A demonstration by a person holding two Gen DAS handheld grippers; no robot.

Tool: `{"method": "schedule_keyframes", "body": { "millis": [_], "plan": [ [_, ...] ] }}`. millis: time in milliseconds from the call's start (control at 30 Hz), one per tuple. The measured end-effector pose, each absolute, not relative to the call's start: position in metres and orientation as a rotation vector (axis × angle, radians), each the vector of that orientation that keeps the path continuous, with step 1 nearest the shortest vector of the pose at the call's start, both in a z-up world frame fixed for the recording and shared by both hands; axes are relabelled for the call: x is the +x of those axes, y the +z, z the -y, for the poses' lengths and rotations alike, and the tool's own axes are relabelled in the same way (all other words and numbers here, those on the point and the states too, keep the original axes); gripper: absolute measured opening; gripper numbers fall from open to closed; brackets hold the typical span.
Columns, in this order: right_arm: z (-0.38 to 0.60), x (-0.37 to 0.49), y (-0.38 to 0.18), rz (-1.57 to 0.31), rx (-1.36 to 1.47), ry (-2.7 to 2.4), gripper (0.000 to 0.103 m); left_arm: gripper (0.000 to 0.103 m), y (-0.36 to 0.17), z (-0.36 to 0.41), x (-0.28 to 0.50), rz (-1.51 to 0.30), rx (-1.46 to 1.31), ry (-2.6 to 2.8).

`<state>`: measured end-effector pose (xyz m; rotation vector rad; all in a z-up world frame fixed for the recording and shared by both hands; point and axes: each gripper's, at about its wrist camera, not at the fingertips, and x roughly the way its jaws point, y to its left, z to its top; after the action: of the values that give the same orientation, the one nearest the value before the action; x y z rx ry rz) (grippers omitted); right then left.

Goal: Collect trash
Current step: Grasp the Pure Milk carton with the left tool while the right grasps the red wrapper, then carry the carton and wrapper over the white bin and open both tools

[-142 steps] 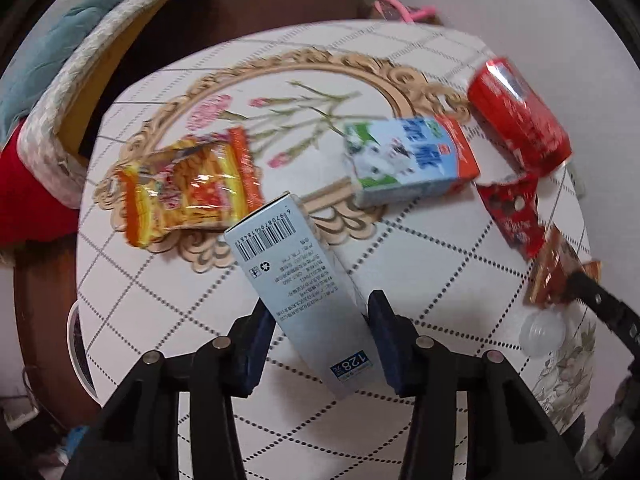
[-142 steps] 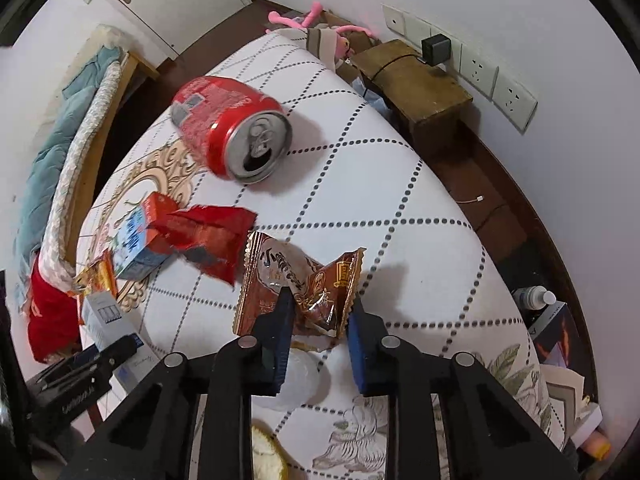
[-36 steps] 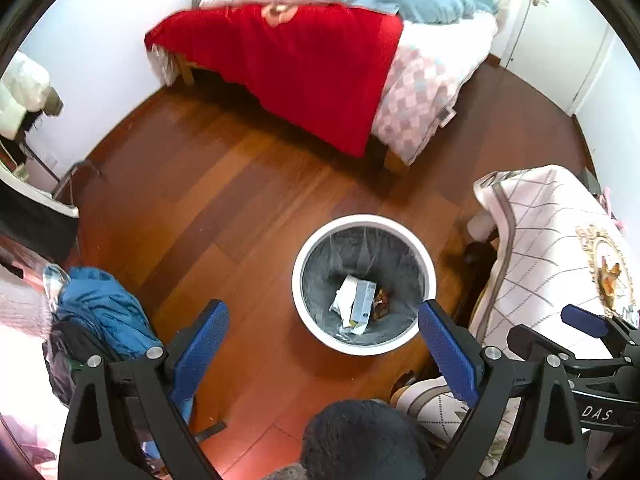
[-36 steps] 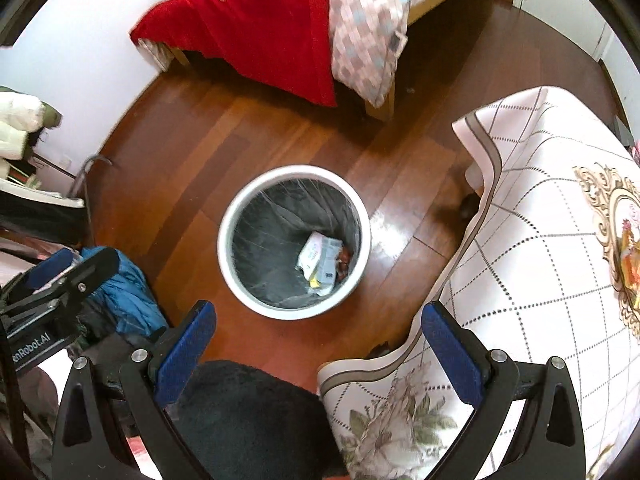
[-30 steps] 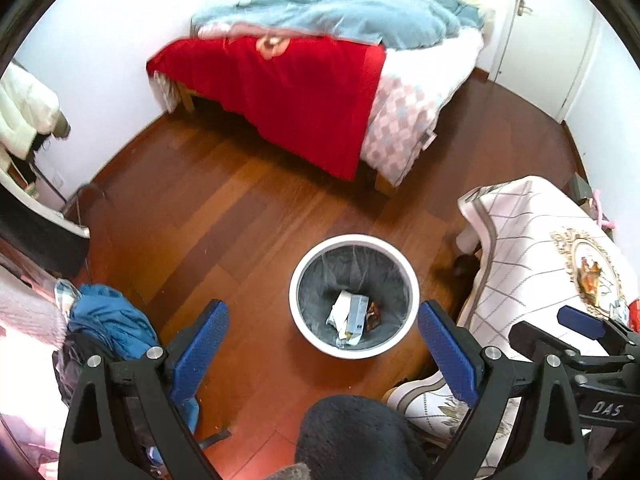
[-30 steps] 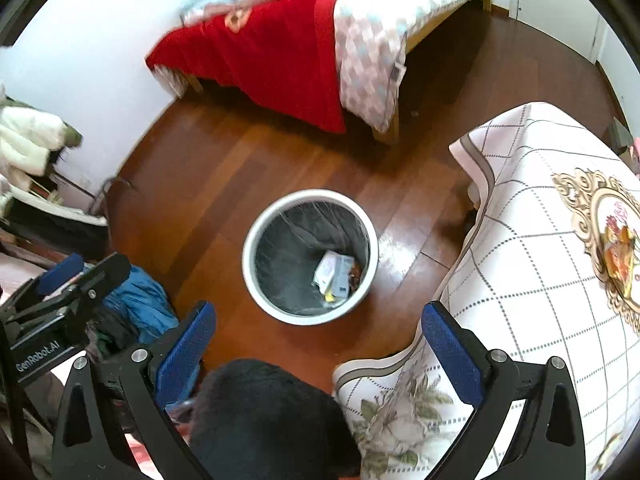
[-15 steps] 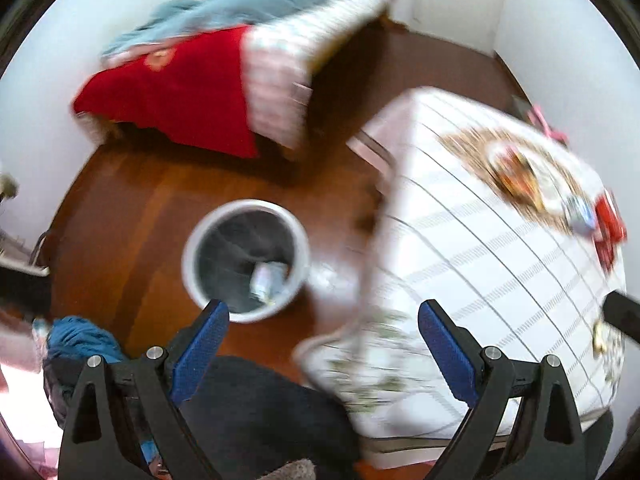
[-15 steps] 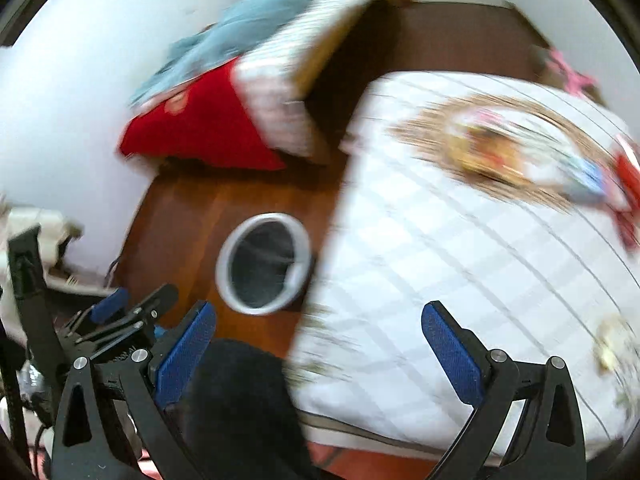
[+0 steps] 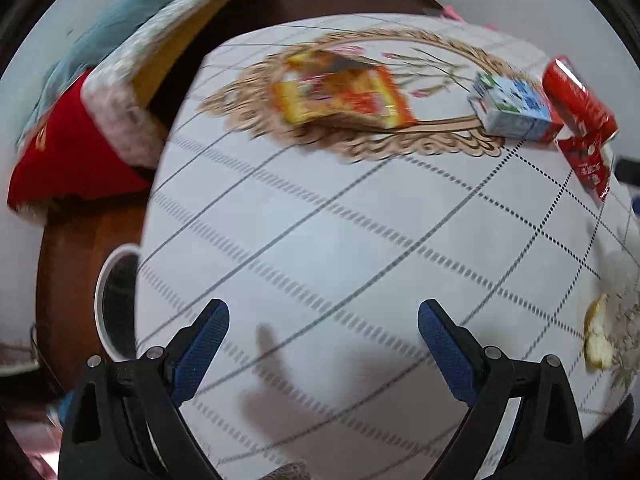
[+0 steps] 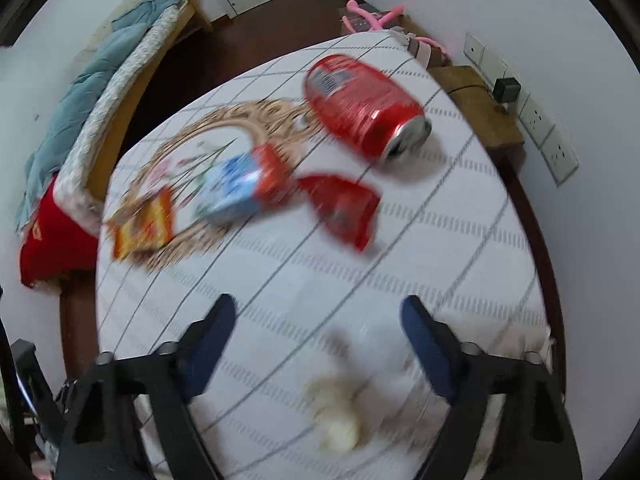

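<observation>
While both frames are motion-blurred, the litter on the table can be counted.

Soda can: one red soda can [image 10: 362,106] lies on its side at the far right of the tablecloth [image 9: 320,248], long axis running from far-left to near-right in the right wrist view, opened top toward the near right.
Milk carton: one blue-and-white milk carton [image 9: 510,108] lies flat just left of the can; which end is its top cannot be told.
Red wrapper: one [image 10: 340,208], flat, just in front of can and carton.
Orange snack bag: one [image 9: 340,94], flat inside the gold wreath print, well left of the carton.
Pale scraps: a yellowish piece [image 9: 596,340] and a whitish blurred one [image 9: 618,268] near the right edge.
Bin: white rim of the trash bin [image 9: 102,300] on the floor, left of the table.
Left gripper [image 9: 322,324]: spread wide, holding nothing, above bare cloth.
Right gripper [image 10: 318,320]: spread wide, holding nothing.
</observation>
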<state>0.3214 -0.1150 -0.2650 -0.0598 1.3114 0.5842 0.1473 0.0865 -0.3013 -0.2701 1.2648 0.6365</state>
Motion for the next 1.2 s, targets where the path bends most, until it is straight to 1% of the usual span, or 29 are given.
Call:
{"method": "schedule_keyframes", "body": {
  "millis": [133, 233, 267, 300, 333, 433, 500, 567, 667, 800, 833, 900, 933, 1033, 1200],
  "plan": [
    [0.096, 0.357, -0.284, -1.307, -0.090, 0.610, 0.082, 0.097, -0.300, -0.082, 0.184, -1.276, -0.154, 0.583],
    [0.081, 0.368, -0.296, -1.294, -0.133, 0.638, 0.073, 0.097, -0.290, -0.077, 0.214, -1.263, -0.038, 0.521],
    [0.078, 0.371, -0.300, -1.298, -0.134, 0.644, 0.062, 0.097, -0.287, -0.077, 0.226, -1.260, -0.011, 0.491],
    [0.077, 0.373, -0.303, -1.300, -0.132, 0.648, 0.047, 0.097, -0.282, -0.075, 0.242, -1.257, 0.019, 0.441],
    [0.077, 0.375, -0.306, -1.300, -0.138, 0.639, 0.042, 0.097, -0.277, -0.074, 0.255, -1.254, 0.039, 0.398],
    [0.088, 0.380, -0.305, -1.290, -0.099, 0.621, 0.035, 0.096, -0.268, -0.067, 0.291, -1.247, 0.108, 0.258],
    [0.101, 0.380, -0.301, -1.295, -0.056, 0.603, 0.026, 0.096, -0.265, -0.055, 0.311, -1.250, 0.184, 0.145],
    [0.116, 0.379, -0.298, -1.317, -0.012, 0.561, 0.026, 0.096, -0.273, -0.042, 0.332, -1.267, 0.286, 0.047],
    [0.131, 0.382, -0.301, -1.355, 0.040, 0.523, 0.026, 0.096, -0.292, -0.030, 0.353, -1.325, 0.366, -0.034],
    [0.135, 0.386, -0.306, -1.377, 0.053, 0.507, 0.026, 0.094, -0.315, -0.021, 0.371, -1.405, 0.359, -0.119],
    [0.134, 0.387, -0.307, -1.383, 0.055, 0.506, 0.026, 0.088, -0.316, -0.020, 0.373, -1.401, 0.349, -0.121],
    [0.133, 0.388, -0.306, -1.384, 0.047, 0.506, 0.026, 0.069, -0.312, -0.021, 0.375, -1.382, 0.287, -0.137],
    [0.131, 0.387, -0.305, -1.382, 0.041, 0.508, 0.025, 0.065, -0.309, -0.022, 0.376, -1.385, 0.241, -0.127],
    [0.127, 0.386, -0.305, -1.385, 0.037, 0.520, 0.024, 0.060, -0.302, -0.023, 0.367, -1.369, 0.129, -0.097],
    [0.122, 0.377, -0.301, -1.378, 0.029, 0.546, 0.022, 0.057, -0.293, -0.028, 0.336, -1.306, -0.002, 0.100]
  ]
}}
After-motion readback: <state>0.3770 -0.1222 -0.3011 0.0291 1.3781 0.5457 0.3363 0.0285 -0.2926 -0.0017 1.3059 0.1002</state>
